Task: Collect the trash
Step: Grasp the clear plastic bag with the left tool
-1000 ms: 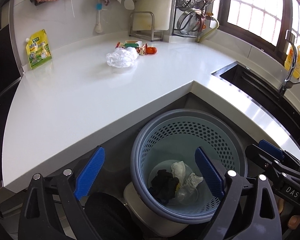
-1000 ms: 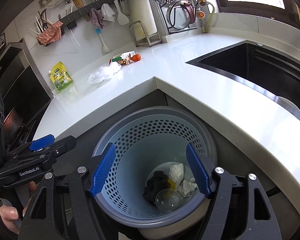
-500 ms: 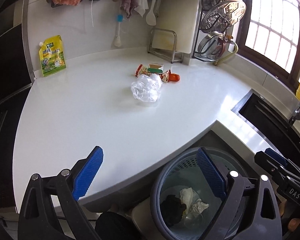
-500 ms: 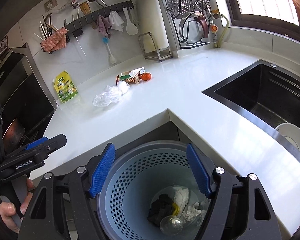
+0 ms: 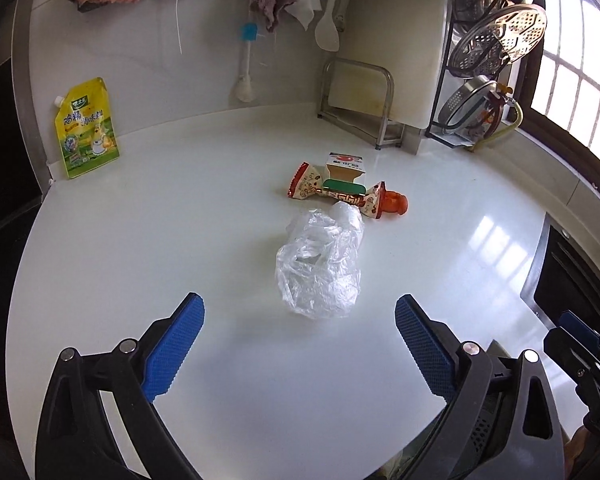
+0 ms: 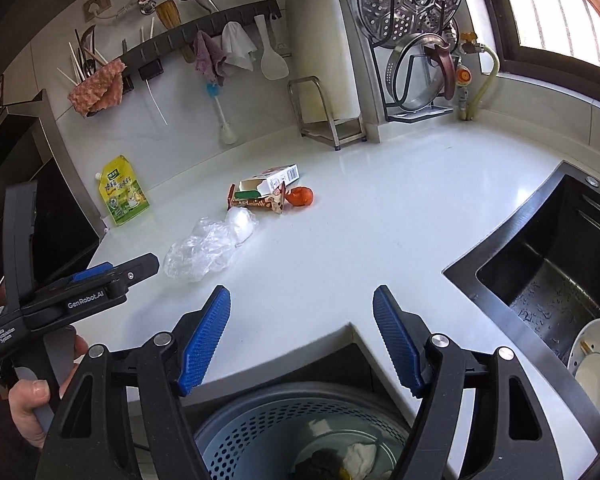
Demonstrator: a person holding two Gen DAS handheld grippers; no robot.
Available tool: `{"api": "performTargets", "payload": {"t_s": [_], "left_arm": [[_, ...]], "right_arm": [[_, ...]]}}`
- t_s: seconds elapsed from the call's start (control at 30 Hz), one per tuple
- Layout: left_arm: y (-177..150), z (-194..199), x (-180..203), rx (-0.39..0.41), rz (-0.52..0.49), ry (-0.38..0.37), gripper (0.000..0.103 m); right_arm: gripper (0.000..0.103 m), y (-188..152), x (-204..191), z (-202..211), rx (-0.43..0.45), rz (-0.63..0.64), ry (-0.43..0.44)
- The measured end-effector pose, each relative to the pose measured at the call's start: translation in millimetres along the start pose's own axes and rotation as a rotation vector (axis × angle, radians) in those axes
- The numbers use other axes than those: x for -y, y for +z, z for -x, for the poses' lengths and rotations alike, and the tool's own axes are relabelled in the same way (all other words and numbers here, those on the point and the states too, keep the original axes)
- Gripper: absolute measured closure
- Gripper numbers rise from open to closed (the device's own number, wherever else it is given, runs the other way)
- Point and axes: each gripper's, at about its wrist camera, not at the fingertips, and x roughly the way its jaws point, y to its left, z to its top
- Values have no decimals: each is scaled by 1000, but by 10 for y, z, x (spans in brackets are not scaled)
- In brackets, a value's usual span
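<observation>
Both up from over the bin (image 6: 300, 436) now, out across the counter (image 5: 180, 240). Left gripper (image 5: 300, 344) agape, empty, crumpled plastic bag (image 5: 320, 264) just ahead; right gripper (image 6: 300, 336) likewise spread wide, empty. Wrappers (image 5: 336, 192) beyond the bag. Next pickup likely the bag.

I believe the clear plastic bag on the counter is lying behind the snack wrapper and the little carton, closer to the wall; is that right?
Not quite. The clear plastic bag lies in front of the snack wrapper and little carton, on the side away from the wall, as the left wrist view shows.
</observation>
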Motion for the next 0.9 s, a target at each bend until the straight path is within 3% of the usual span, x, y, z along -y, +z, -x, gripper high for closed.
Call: {"api": "performTargets", "payload": {"t_s": [0.47,0.53,0.6,0.7,0.9], "left_arm": [[330,-795,63,-97,2,-4,10],[349,-818,64,-90,0,-4,19],[368,-859,66,-98,1,-12,37],[383,-926,58,-115,4,-23,53],[393,-903,31,-106,0,-43,74]], "right_arm": [[32,295,43,-506,-12,-17,30],[32,324,36,-577,-19,-2,17],[32,362,33,-653,-29,10,4],[32,431,29,-752,-39,27,1],[32,626,-19,-1005,-79,107,-12]]}}
